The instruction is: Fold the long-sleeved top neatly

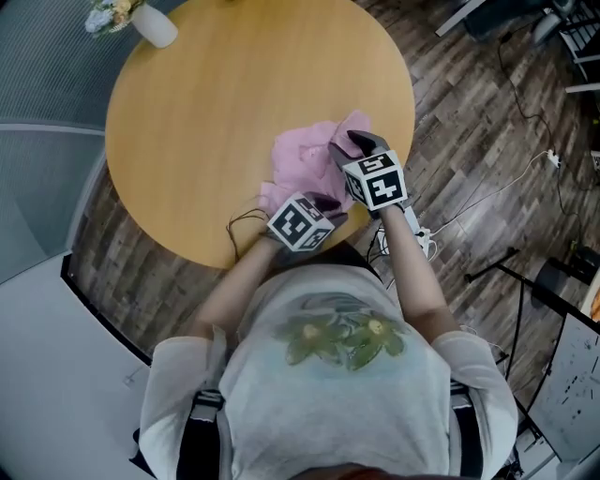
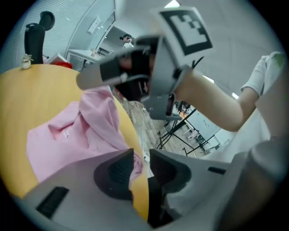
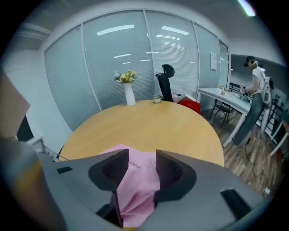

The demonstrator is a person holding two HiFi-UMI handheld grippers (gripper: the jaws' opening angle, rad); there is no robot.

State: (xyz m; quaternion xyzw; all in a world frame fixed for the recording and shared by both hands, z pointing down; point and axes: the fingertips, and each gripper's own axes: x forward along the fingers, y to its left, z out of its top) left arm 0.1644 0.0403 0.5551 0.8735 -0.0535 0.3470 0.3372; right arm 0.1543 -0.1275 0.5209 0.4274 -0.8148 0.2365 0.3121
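The pink long-sleeved top (image 1: 307, 161) lies bunched in folds on the round wooden table (image 1: 225, 94), near the front edge. Both grippers hover over the top's near side. My left gripper (image 1: 323, 201) is at its front corner. In the left gripper view the jaws of the left gripper (image 2: 141, 155) stand a little apart, with a flap of the pink top (image 2: 81, 131) beside the left pad and nothing pressed between them. My right gripper (image 1: 362, 143) is over the top's right edge. The right gripper (image 3: 142, 155) is open, and the pink cloth (image 3: 137, 189) lies below the gap.
A white vase of flowers (image 1: 155, 23) stands at the table's far left edge. A thin dark cable (image 1: 239, 225) hangs at the front edge. Cables and a stand (image 1: 506, 258) lie on the wooden floor to the right. An office chair (image 3: 166, 81) and a person (image 3: 257, 81) are beyond the table.
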